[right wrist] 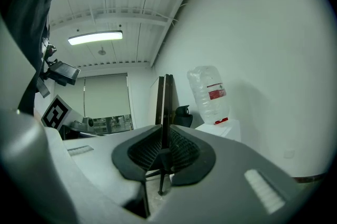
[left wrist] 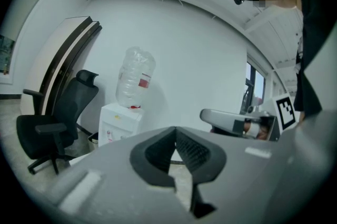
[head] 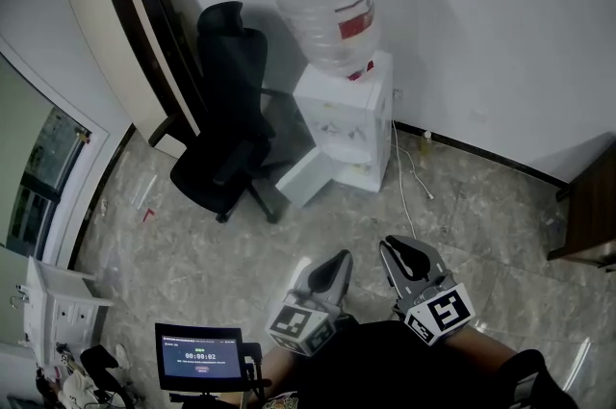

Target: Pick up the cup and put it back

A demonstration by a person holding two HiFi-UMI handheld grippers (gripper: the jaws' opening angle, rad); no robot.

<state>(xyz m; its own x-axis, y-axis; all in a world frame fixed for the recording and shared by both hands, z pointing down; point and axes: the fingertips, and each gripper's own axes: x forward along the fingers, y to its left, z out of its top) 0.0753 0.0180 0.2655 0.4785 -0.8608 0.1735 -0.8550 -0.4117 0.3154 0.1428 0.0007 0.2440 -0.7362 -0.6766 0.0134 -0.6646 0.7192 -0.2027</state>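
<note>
Close against the person's body, the left gripper (left wrist: 175,133) and right gripper (right wrist: 164,133) are held low and aimed at the water dispenser (head: 346,123); I judge this a waiting posture, with no reach begun. The left jaws are pressed together on nothing, and the right jaws stand a slit apart, also empty. No cup shows in any view, so its place cannot be told. An office chair (head: 226,147) crowds the dispenser's side, and a cable (head: 412,171) trails on the floor beside it.
</note>
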